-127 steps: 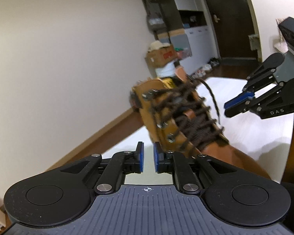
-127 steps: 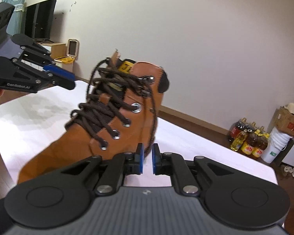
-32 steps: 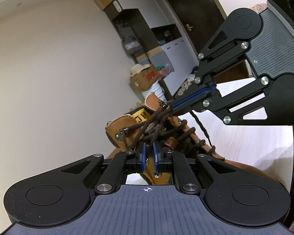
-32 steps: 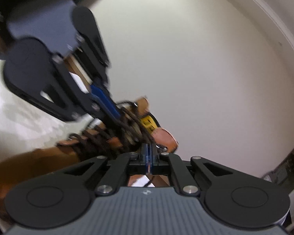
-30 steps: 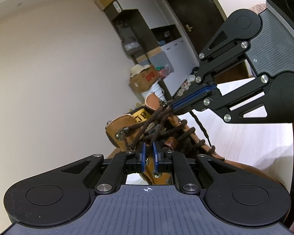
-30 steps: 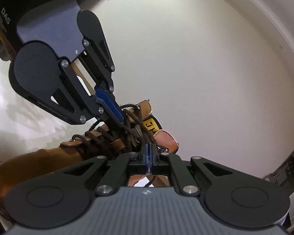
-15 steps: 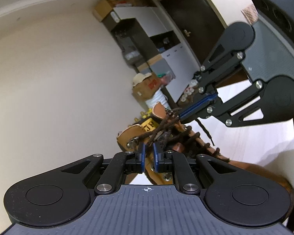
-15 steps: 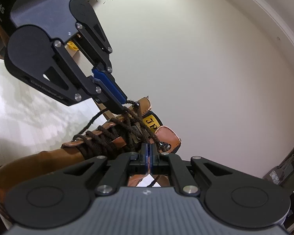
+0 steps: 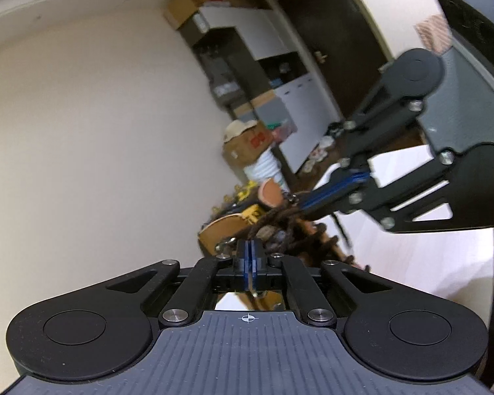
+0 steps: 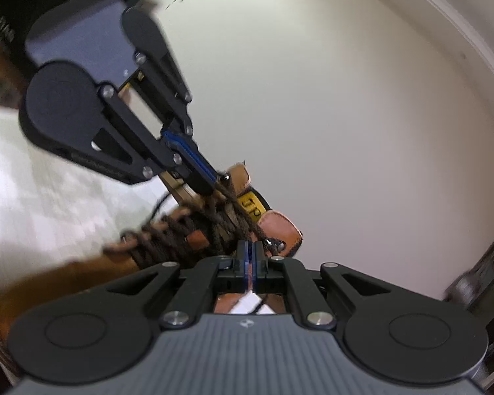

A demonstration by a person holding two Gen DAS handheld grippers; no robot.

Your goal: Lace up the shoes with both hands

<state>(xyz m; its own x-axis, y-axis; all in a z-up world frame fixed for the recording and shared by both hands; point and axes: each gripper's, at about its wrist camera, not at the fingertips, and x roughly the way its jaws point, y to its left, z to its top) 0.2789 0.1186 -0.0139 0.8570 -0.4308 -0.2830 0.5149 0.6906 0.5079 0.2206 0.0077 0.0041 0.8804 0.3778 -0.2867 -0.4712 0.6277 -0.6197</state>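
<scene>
The left gripper (image 9: 249,256) is closing, its blue pads almost together over the top of the tan boot (image 10: 82,273). A strand of dark brown lace (image 10: 227,210) runs up to the tips, but the blur and the fingers hide whether the pads actually pinch it, so I cannot tell. In the right wrist view the same tool enters from the upper left, its casing lettering smeared and unreadable, its body cut off by the picture's edge.

The boot lies on the white table (image 10: 49,197), toe toward the near left edge and collar raised toward the wall. Most of its toe is hidden behind the gripper body in the right wrist view. On the tongue sits a yellow label (image 10: 252,207); its black characters are partly covered by laces and cannot be read with certainty.

The right gripper (image 10: 249,256) is clenched, pads together at the boot's collar beside a metal lace hook (image 10: 275,242). Laces cross just in front of the tips; whether one is caught between them cannot be made out.
</scene>
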